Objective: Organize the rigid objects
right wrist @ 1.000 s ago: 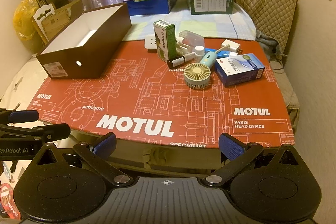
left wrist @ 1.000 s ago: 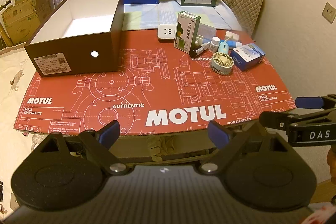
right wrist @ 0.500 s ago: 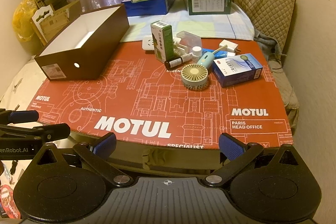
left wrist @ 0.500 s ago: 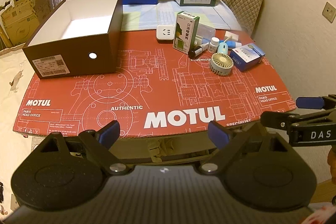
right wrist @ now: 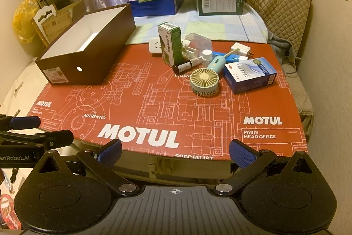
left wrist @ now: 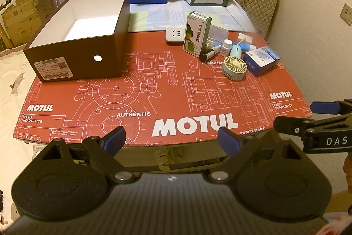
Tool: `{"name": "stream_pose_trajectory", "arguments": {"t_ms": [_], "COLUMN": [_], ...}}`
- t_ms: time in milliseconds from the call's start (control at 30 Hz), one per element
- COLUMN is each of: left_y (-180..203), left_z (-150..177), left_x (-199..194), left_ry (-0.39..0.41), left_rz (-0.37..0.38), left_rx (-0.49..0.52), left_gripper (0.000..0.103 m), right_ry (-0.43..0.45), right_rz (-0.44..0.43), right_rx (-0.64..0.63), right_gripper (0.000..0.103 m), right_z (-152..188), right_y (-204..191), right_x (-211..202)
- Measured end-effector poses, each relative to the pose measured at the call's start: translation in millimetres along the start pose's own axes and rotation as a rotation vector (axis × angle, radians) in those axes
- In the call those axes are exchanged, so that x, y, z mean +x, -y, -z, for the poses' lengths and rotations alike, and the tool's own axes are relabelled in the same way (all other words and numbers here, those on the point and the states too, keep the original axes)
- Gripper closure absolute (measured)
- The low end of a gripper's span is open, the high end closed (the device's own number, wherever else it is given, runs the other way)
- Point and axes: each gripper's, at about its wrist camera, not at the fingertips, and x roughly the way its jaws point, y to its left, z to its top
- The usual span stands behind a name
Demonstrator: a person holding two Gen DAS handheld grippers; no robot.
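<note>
Mat [left wrist: 154, 89] first, since it is the biggest thing; it is red, it covers the table, and it says MOTUL in big white letters, with AUTHENTIC, SPECIALIST and PARIS HEAD OFFICE in small ones. Next comes the brown box [left wrist: 83, 63]; it sits on the left of the mat with its top off and nothing inside, and a white barcode label is stuck on its near end, too small to read.

Then the little things, all in a pile on the right, well apart from the box; a blue carton [right wrist: 250, 75] lying flat, a green carton [right wrist: 170, 44] standing up with Chinese writing, a round pale fan [right wrist: 204, 82], a white plug [left wrist: 176, 33], a dark little bottle [right wrist: 182, 66].

Nothing is packed yet, so I think the job is just starting; the next move should be to reach over the mat to the pile and pinch one thing, maybe the fan, as it is nearest.

Both tongs hang at the near edge, holding nothing; the left gripper [left wrist: 172, 140] is spread wide, and the right gripper [right wrist: 176, 150] is spread wide too; its side reads DAS.
</note>
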Motion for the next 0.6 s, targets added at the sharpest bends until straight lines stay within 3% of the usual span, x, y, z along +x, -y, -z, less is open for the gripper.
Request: {"name": "stream_pose_trajectory", "arguments": {"t_ms": [600], "left_y": [1.2], "left_z": [-7.5], "left_x": [9.2], "left_ry": [-0.012], "left_rz": [0.001], "left_rx": [-0.006], "left_gripper": [0.014], "right_ry": [-0.011], "right_rz": [0.001], "right_rx": [-0.001], "right_gripper": [0.002], "right_z": [-7.3], "right_y": [6.2], "right_x": [8.0]}}
